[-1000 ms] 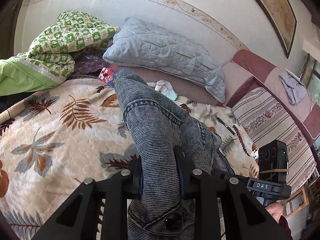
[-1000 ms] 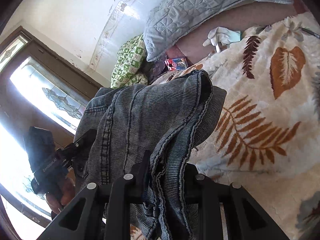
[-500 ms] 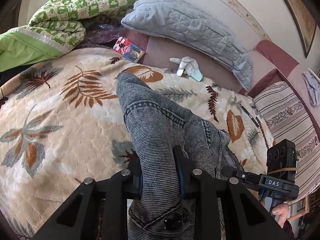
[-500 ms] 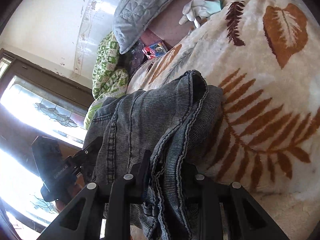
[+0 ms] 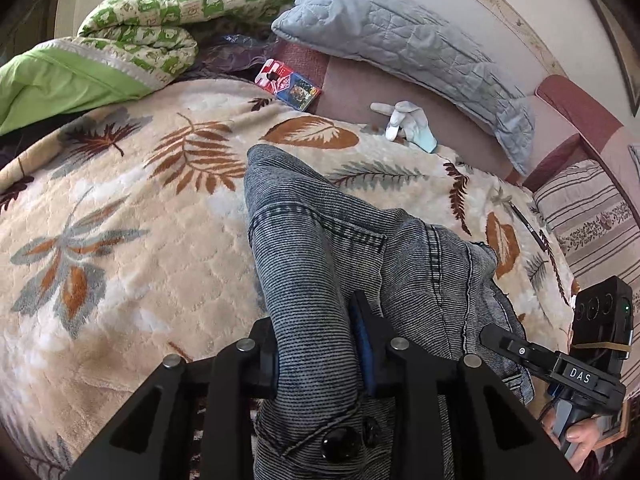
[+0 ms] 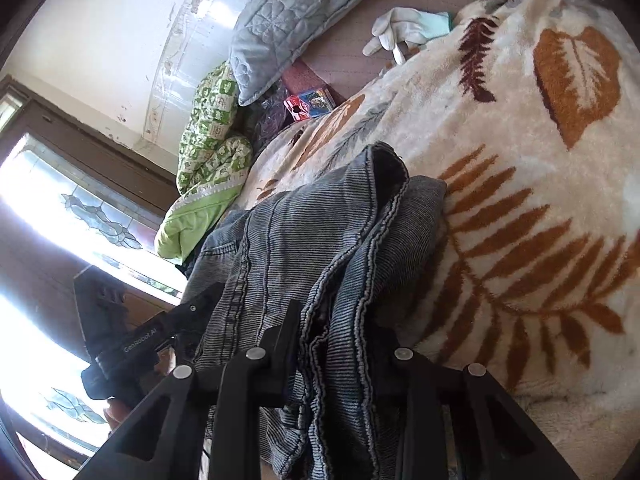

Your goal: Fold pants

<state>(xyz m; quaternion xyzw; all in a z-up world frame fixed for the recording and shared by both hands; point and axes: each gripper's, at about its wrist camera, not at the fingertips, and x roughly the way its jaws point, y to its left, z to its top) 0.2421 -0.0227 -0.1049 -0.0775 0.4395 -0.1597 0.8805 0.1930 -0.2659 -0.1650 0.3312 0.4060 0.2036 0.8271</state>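
Observation:
The grey striped denim pants lie bunched on the leaf-patterned blanket, their far end resting on it. My left gripper is shut on the waistband end near the dark button. My right gripper is shut on a folded, stitched edge of the same pants. The right gripper also shows at the lower right of the left wrist view. The left gripper also shows at the lower left of the right wrist view.
A blue-grey quilted pillow and a green checked quilt lie along the far wall. A white glove and a red card packet sit by the blanket's far edge. A striped cushion is at the right.
Both grippers have come down toward the blanket with the pants still held. The pants' far end now rests lower and nearer on the blanket, short of the pillows.

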